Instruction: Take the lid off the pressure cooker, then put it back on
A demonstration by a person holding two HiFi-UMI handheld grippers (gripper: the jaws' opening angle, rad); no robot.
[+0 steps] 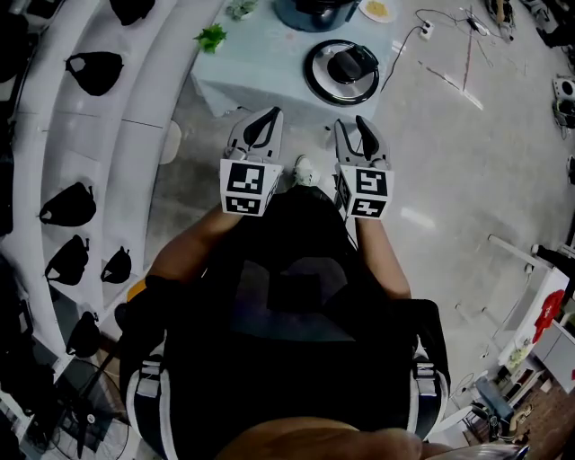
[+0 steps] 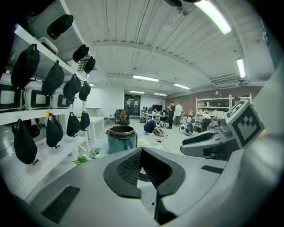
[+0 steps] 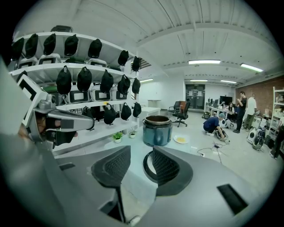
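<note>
Head view's top edge crops pressure cooker [image 1: 314,13].

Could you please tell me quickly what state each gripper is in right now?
Left gripper: closed, holding nothing.
Right gripper: open, holding nothing.

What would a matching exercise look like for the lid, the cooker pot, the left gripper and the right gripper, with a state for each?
1 lid
2 cooker pot
3 left gripper
4 right gripper

A jaws apart, nothing between them
B lying flat on the table
C jaws together
D standing uncovered

Pairs: 1-B, 2-D, 3-C, 4-A
</note>
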